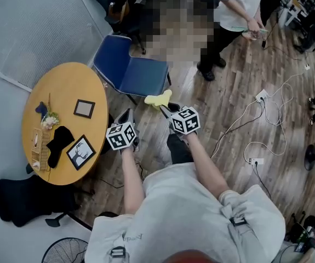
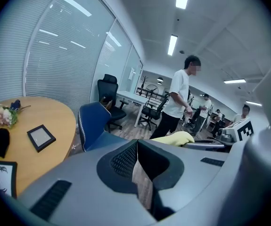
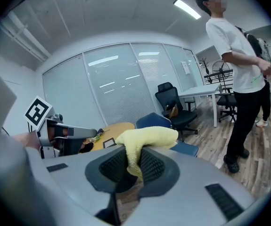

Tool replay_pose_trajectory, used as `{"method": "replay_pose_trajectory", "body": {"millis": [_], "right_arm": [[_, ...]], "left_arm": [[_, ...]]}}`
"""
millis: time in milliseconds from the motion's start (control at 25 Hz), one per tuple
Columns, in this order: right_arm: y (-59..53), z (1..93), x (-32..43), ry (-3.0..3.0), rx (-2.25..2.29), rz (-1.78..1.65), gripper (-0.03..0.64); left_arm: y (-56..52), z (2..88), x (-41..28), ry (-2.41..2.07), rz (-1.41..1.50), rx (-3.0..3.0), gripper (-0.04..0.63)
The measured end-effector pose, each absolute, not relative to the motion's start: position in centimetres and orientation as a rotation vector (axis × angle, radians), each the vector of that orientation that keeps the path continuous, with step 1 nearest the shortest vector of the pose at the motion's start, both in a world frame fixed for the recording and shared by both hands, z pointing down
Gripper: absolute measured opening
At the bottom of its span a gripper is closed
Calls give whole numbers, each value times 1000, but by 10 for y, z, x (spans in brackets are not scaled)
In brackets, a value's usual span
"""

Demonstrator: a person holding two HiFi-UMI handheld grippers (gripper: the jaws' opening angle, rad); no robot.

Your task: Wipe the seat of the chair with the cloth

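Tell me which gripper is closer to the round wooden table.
Left. The left gripper hangs just off the round table edge; the right gripper, shut on the yellow cloth, is farther out over the floor.

Dressed in a pale grey short-sleeved T-shirt (image 1: 190, 207) with faint lettering low on the front, dark trousers (image 1: 178, 149) below. Two straps with black buckles (image 1: 235, 221) over the shoulders. Left gripper (image 1: 125, 115) and right gripper (image 1: 164, 109) in smooth grey, with black ribbed pads (image 3: 110, 165) and cubes (image 1: 185, 120) of black-and-white square markers
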State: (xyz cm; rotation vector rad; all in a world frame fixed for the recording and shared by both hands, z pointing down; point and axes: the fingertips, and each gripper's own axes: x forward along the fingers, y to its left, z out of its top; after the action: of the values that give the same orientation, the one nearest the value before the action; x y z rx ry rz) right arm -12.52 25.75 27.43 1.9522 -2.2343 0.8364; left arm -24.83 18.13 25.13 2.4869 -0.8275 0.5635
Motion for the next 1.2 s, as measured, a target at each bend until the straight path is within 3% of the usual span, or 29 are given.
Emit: {"method": "replay_pose_trajectory", "body": {"millis": [360, 920, 1200], "right_arm": [[188, 294, -70, -2227, 1903, 933, 67], [90, 315, 84, -2253, 2034, 1160, 66], [69, 340, 129, -2199, 2042, 1226, 66]], "left_arm": [[109, 266, -197, -861, 588, 2440, 28], [3, 280, -60, -842, 788, 2464, 28], [-24, 288, -31, -847, 817, 2444, 28]]}}
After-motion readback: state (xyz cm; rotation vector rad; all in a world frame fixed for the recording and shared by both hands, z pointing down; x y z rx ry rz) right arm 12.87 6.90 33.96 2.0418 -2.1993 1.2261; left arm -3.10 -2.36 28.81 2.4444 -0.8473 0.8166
